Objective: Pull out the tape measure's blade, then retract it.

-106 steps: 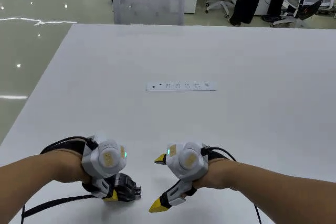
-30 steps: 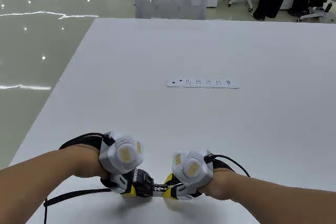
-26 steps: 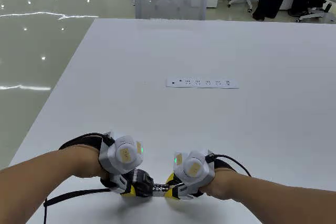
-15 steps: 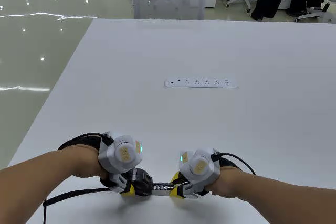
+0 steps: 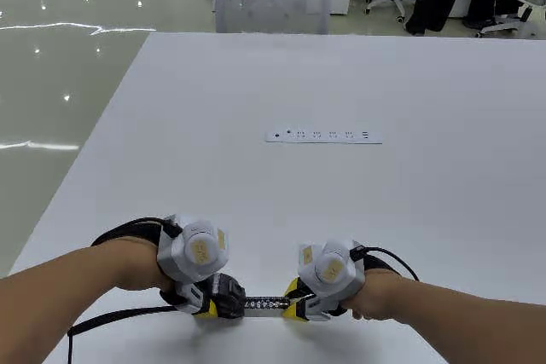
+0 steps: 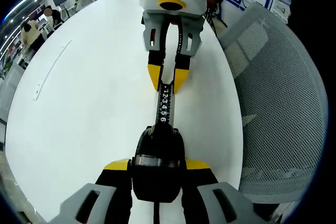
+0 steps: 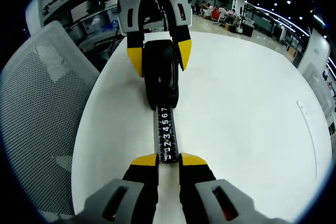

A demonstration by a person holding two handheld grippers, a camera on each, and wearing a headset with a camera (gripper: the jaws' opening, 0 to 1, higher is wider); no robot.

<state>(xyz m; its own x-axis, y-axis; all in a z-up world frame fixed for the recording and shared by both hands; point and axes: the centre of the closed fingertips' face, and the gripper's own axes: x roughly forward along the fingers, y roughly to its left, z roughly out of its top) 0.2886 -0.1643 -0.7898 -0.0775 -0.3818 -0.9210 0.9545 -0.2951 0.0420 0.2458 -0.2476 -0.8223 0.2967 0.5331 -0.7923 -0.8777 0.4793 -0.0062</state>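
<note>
**A:** Head view first. Where does everything sit?

**B:** At the near edge of the worktop. The left gripper is clamped around the tape measure. To its right, the right gripper pinches the end of the blade. A short length is drawn out between them.

**A:** And the left gripper view?

**B:** The tape measure sits squarely between the jaws, and the blade runs straight away from it. If the pull drifts off that line, I'd expect the tape measure to twist in the grip or the blade to kink.

**A:** Right gripper view?

**B:** The jaws are pressed onto just the blade's tip, so the hold is thin. If it slips, the spring would likely snap the blade back. With the worktop's edge this close, a loosened tape measure could drop off.
</note>
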